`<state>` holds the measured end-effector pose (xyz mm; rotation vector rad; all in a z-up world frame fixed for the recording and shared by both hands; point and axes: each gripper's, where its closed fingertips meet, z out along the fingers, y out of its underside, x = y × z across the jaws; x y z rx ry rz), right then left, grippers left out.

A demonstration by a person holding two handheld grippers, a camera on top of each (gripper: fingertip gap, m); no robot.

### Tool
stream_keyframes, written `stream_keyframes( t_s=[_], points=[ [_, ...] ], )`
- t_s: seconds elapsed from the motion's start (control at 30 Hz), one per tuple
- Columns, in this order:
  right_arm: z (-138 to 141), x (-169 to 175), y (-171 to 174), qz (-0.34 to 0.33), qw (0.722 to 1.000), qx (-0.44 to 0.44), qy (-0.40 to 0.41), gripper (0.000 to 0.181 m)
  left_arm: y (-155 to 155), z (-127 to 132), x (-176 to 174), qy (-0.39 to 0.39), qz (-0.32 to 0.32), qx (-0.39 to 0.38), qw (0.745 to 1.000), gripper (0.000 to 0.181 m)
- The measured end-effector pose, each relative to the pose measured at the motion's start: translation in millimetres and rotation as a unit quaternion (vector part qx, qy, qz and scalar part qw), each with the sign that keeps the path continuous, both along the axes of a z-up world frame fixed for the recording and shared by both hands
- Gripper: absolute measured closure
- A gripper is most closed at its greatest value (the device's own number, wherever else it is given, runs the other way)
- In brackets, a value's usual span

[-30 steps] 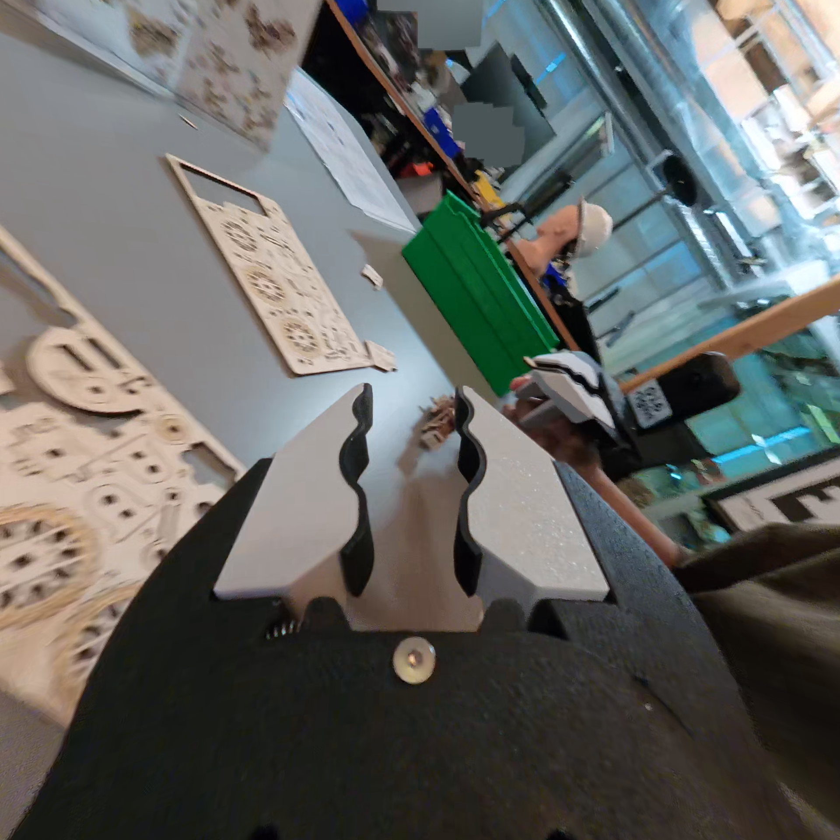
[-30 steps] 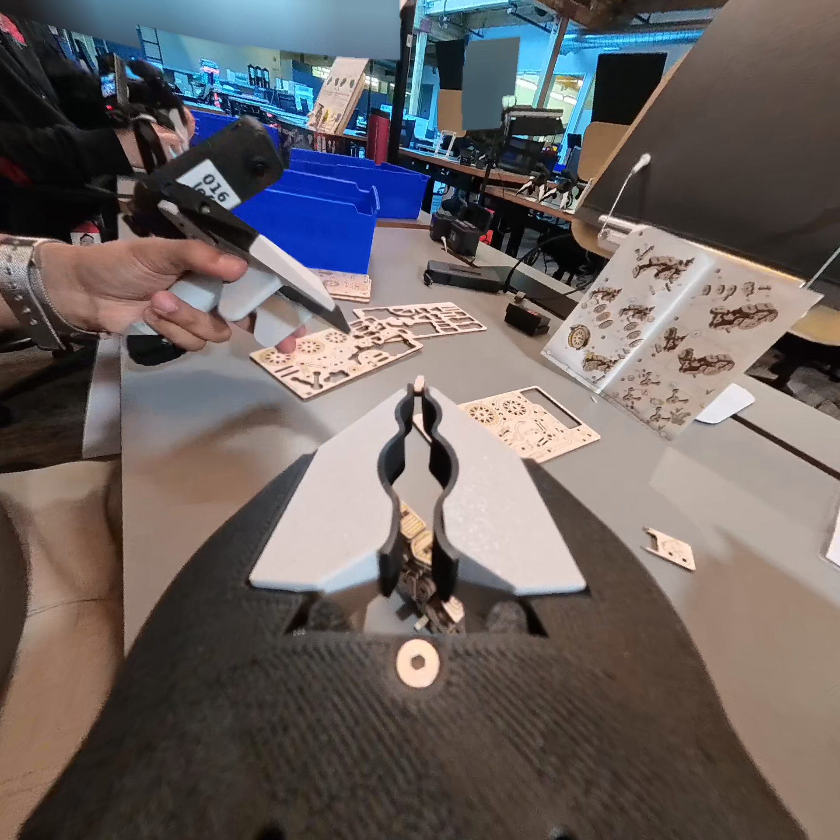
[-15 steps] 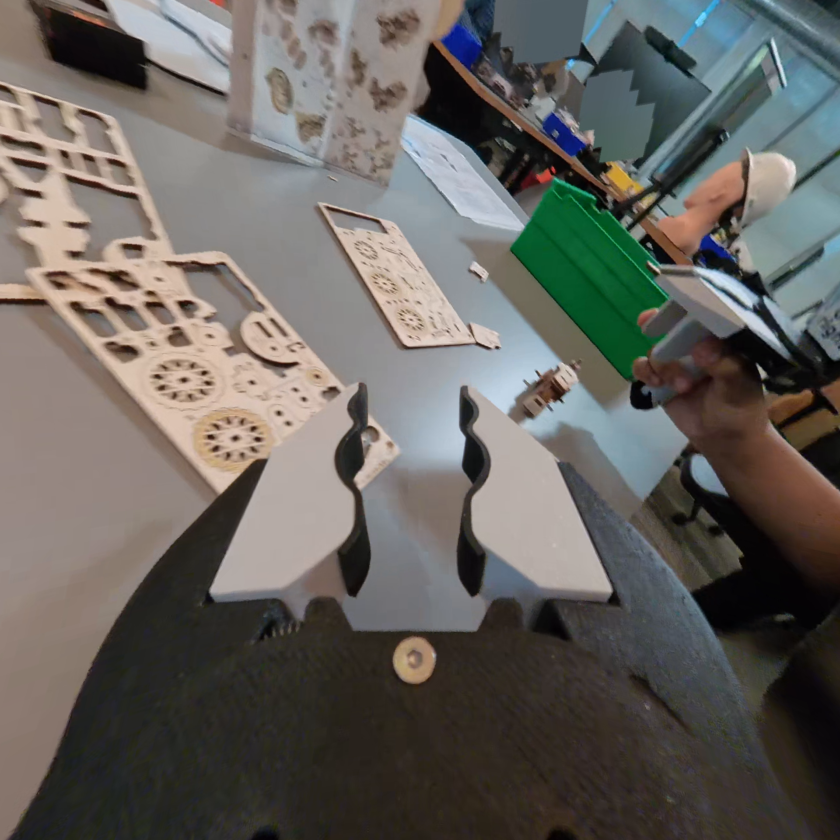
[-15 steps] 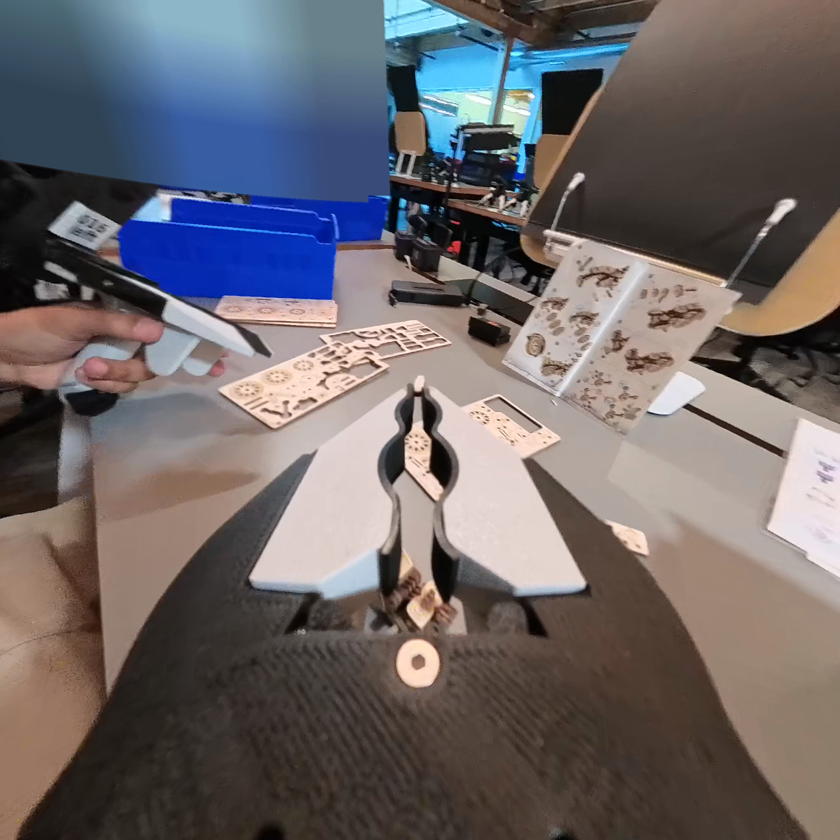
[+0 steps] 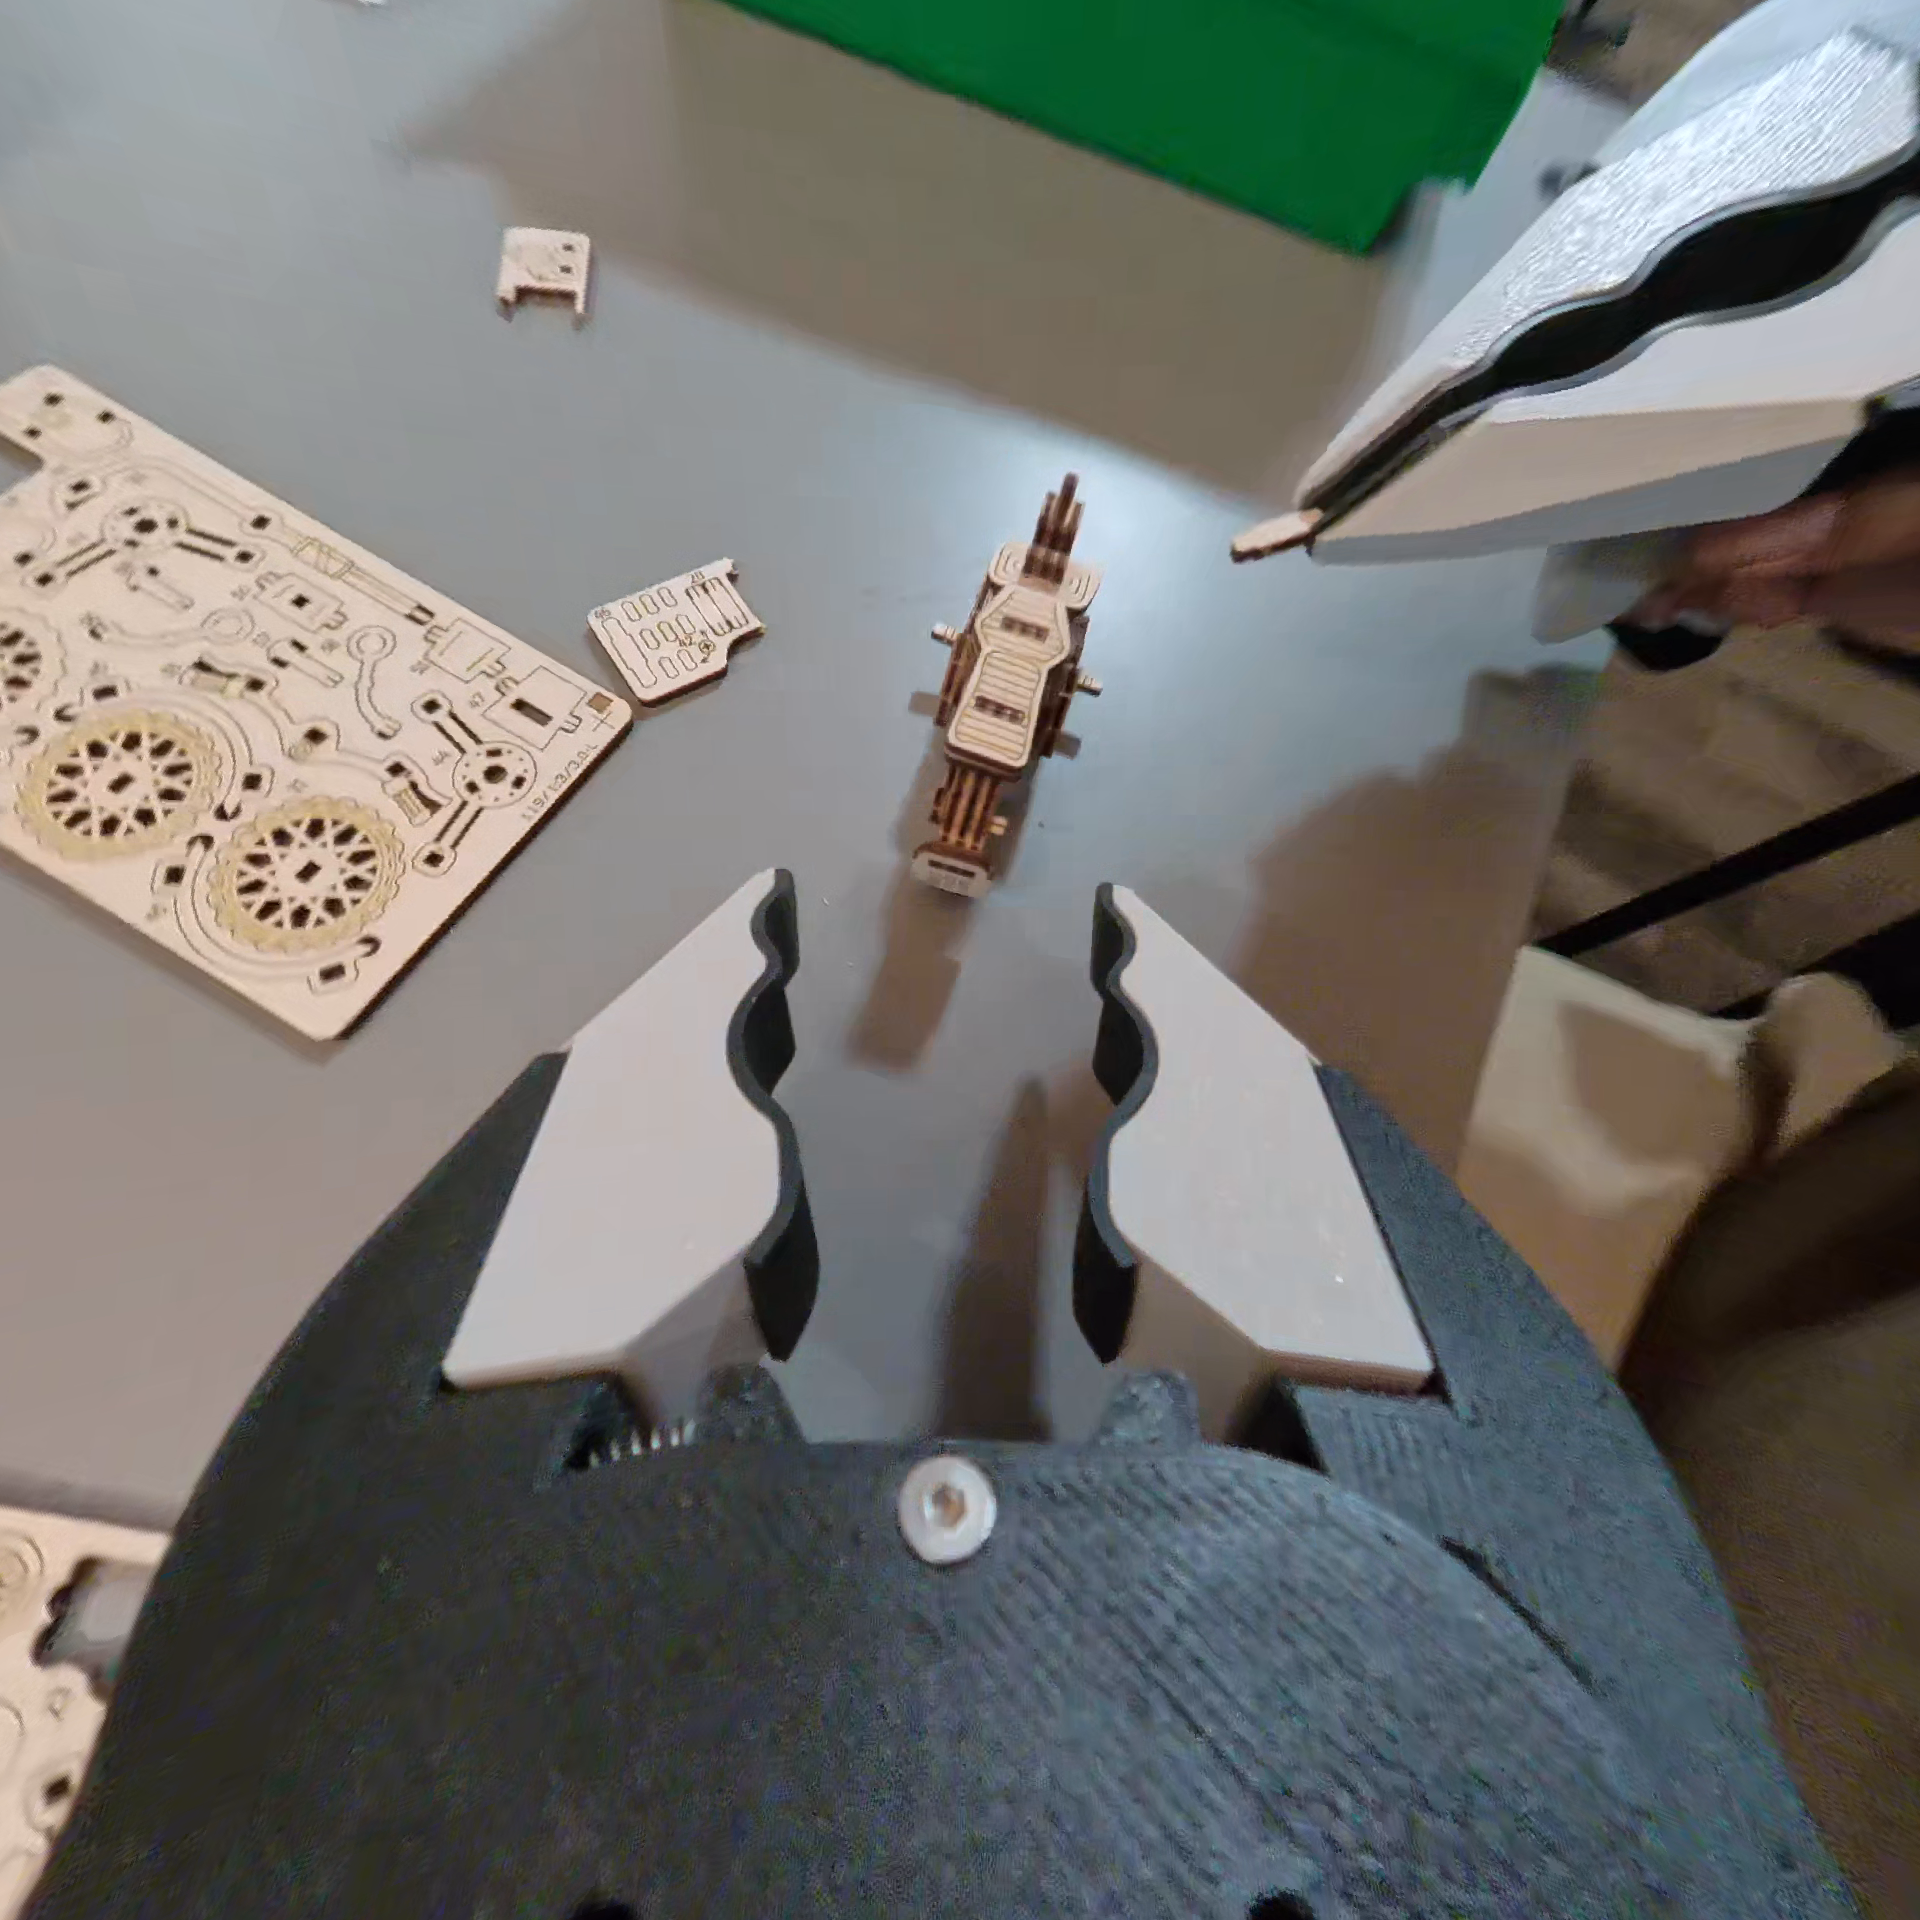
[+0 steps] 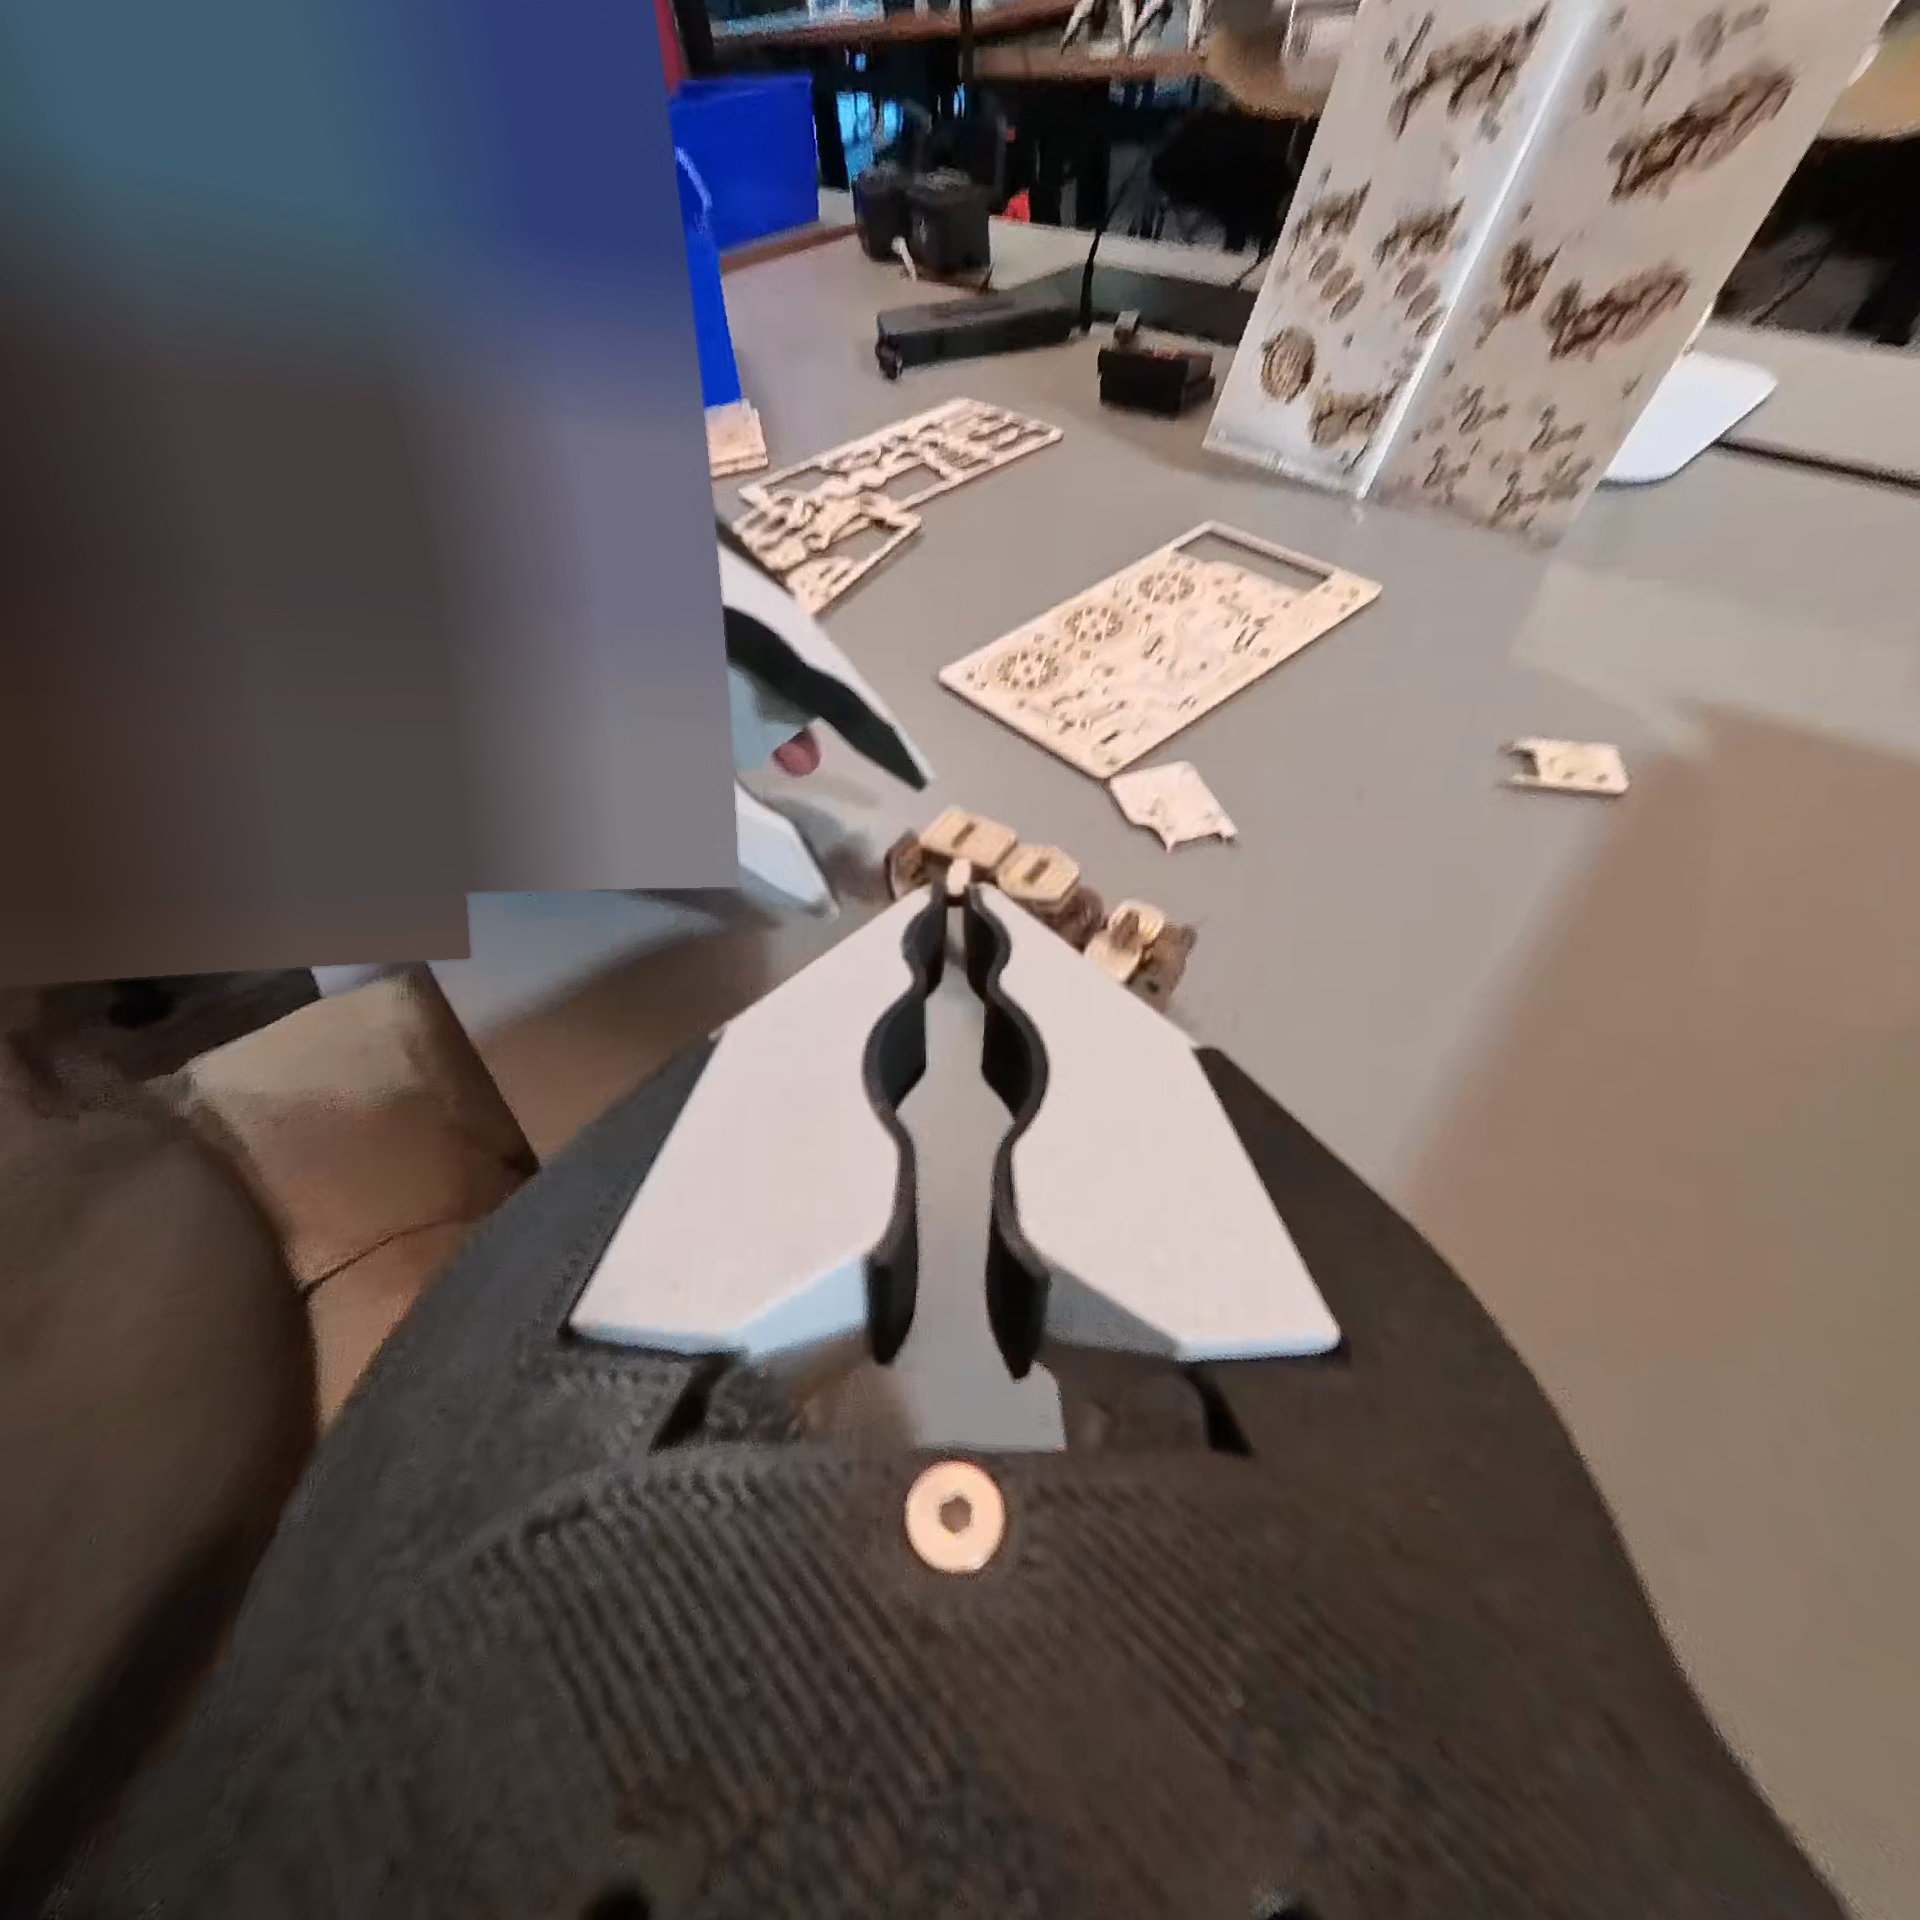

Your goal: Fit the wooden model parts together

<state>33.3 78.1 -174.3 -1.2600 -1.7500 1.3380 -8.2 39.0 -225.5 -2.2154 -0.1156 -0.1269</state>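
Two tongs on my feed. Left wrist view: my left tongs gape wide, empty; wooden model stands on grey worktop mid-frame, just past tips. Right wrist view: right tongs clenched on small wooden part, model just beyond, frame ctr.

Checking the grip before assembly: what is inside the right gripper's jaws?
The right gripper pinches a small wooden piece at its tips, only the end protruding. The rest is covered by the jaws.
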Motion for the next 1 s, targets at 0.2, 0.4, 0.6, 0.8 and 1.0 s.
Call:
stream_keyframes(
  t_s=[0.2,0.4,0.6,0.8,1.0],
  points=[
    [-17.4,9.8,3.0,-0.01,0.999,-0.009,-0.042,0.18,17.0,-15.5,-1.6,0.007,-0.03,-0.037,0.999,0.128],
    [-19.1,14.0,6.2,-0.026,0.998,-0.018,-0.05,0.18,28.0,-20.6,-2.9,0.05,-0.067,-0.054,0.995,0.151],
    [-25.7,11.9,8.7,-0.031,0.997,-0.009,-0.066,0.18,29.6,-13.9,6.2,-0.014,-0.084,-0.042,0.995,0.157],
    [-34.4,9.2,11.3,-0.032,0.996,0.008,-0.084,0.18,27.7,-8.9,9.8,-0.073,-0.062,-0.037,0.995,0.168],
    [-37.2,4.7,1.3,-0.019,0.995,0.035,-0.087,0.181,29.9,4.4,14.2,-0.258,0.0,0.003,0.966,0.169]
  ],
)
